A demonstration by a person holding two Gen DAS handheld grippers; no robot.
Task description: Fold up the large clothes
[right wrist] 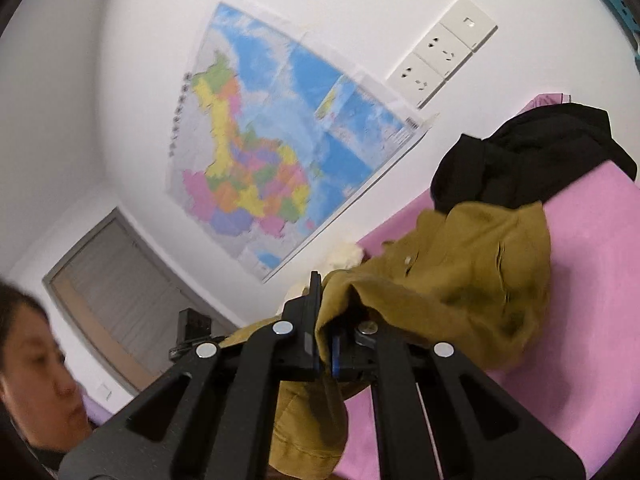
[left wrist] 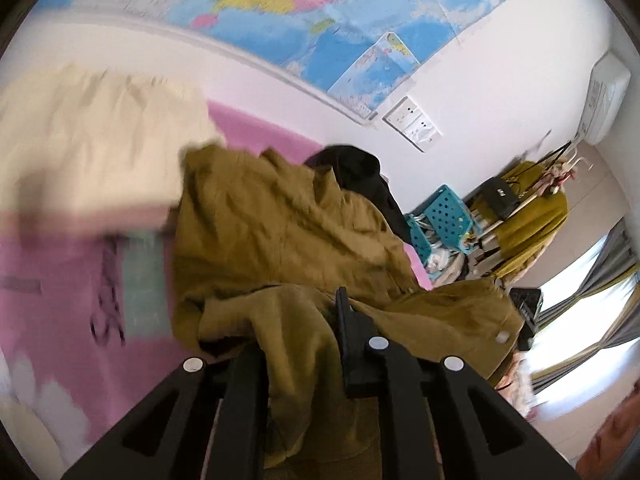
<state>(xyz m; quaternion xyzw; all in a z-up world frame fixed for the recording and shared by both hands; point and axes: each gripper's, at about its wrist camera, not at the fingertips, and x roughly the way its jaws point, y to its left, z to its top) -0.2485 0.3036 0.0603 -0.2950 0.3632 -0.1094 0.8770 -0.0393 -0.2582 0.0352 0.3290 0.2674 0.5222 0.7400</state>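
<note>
An olive-brown jacket [left wrist: 280,232] lies bunched on a pink bed sheet [left wrist: 60,280]. My left gripper [left wrist: 320,320] is shut on a fold of the jacket, which drapes over its fingers. My right gripper [right wrist: 326,312] is shut on another edge of the jacket [right wrist: 460,272], lifted above the pink sheet [right wrist: 580,280]. In the left wrist view my right gripper [left wrist: 528,312] shows at the jacket's far end. Both views are tilted and blurred.
A black garment [left wrist: 352,172] [right wrist: 532,156] lies behind the jacket. A cream garment [left wrist: 92,140] lies at the left. A map [right wrist: 280,148] and sockets [right wrist: 444,52] are on the wall. A clothes rack [left wrist: 528,208] and blue basket [left wrist: 444,216] stand beyond the bed. A person's face [right wrist: 36,368] is close.
</note>
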